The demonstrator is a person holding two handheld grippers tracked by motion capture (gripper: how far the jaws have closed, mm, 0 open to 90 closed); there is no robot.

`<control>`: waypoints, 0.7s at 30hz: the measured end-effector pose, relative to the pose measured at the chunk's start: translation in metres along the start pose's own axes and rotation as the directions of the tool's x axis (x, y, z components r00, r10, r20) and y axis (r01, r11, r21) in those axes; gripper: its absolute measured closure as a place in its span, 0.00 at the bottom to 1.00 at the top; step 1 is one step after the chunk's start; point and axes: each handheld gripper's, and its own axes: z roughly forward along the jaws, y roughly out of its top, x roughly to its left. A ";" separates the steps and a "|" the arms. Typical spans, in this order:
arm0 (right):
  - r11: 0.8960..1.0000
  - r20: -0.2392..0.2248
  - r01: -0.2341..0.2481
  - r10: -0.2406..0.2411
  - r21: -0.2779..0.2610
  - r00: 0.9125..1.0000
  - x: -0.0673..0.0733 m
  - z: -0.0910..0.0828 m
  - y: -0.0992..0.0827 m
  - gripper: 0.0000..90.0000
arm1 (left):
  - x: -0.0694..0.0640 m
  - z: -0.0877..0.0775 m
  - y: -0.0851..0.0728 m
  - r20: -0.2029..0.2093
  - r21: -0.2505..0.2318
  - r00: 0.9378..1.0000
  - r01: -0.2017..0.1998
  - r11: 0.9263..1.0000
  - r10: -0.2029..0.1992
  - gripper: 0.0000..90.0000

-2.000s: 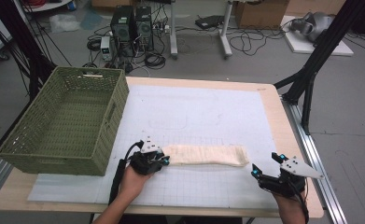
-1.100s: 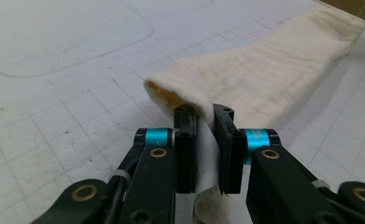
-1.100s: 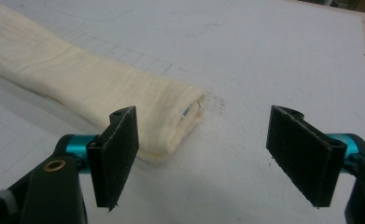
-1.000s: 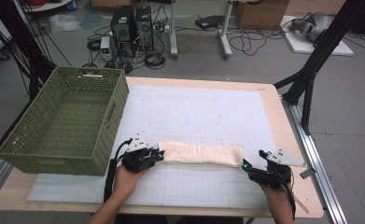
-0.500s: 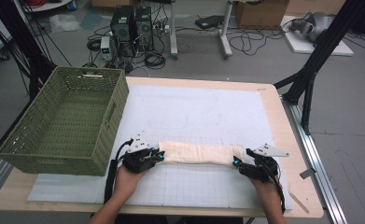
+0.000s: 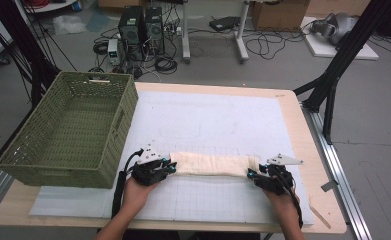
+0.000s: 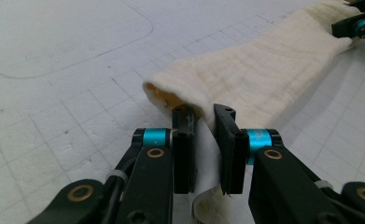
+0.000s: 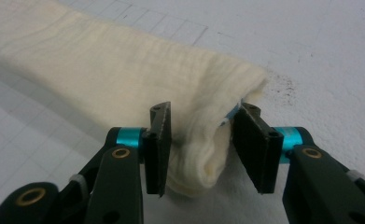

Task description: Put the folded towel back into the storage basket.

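Observation:
A long cream cloth [image 6: 210, 164] lies folded across the white gridded mat [image 6: 208, 120] near the front of the table. My left gripper [image 6: 172, 166] is at its left end. In the left gripper view the jaws [image 7: 203, 112] are shut on a thin flap of the cloth [image 7: 264, 70]. My right gripper [image 6: 251, 174] is at the cloth's right end. In the right gripper view its jaws [image 8: 203, 109] straddle the rolled corner of the cloth [image 8: 101, 60] and have just been closing. One pad touches the cloth; a slim gap shows at the other.
A green woven basket [image 6: 118, 120] stands at the table's left, close to my left hand. The mat stretches bare behind the cloth. The table's wooden edge [image 6: 313, 150] runs along the right. Computers and cables lie on the floor beyond.
My right gripper has moved left and slightly down to the cloth's right end, and its jaws have narrowed around that end. My left gripper has kept its hold and place.

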 end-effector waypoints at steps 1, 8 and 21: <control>1.000 -0.007 0.000 0.000 -0.003 1.000 0.000 0.000 0.000 0.66 | -0.001 0.001 0.000 -0.001 0.001 1.000 -0.001 1.000 0.001 0.86; 1.000 -0.048 -0.005 0.005 -0.001 0.999 0.003 0.000 0.000 0.86 | -0.003 0.002 0.000 -0.013 0.021 1.000 -0.024 0.999 0.025 0.87; 0.998 -0.070 0.042 -0.045 -0.050 0.996 -0.001 -0.008 0.001 0.90 | 0.000 -0.004 0.001 0.012 -0.011 1.000 0.020 1.000 -0.020 0.89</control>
